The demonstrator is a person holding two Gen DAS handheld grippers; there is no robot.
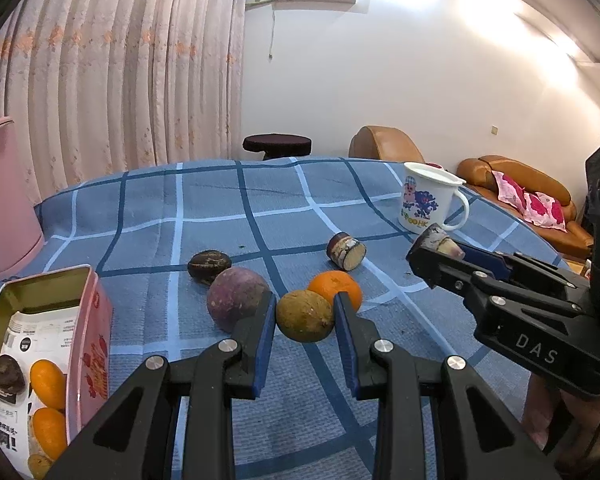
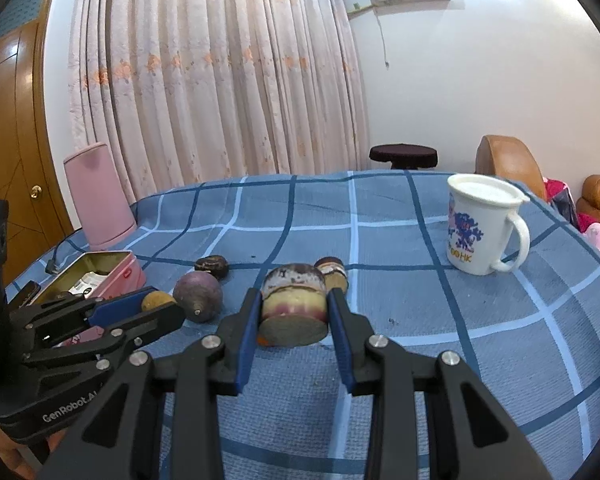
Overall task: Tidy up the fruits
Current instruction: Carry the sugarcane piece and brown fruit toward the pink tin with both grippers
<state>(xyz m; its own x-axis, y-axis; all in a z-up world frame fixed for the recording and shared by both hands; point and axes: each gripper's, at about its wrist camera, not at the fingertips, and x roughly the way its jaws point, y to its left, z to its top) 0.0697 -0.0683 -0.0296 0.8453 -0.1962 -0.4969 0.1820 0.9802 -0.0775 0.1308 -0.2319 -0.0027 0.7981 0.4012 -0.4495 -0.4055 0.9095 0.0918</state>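
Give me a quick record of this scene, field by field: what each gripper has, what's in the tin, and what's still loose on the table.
left gripper: fingers either side of a yellow-brown fruit; contact unclear
right gripper: shut on a sugarcane piece
tin: open, pink, holds small oranges and a dark fruit
loose on the tablecloth: purple fruit, orange, dark brown fruit, second sugarcane piece
also on the table: lidded white mug, pink container
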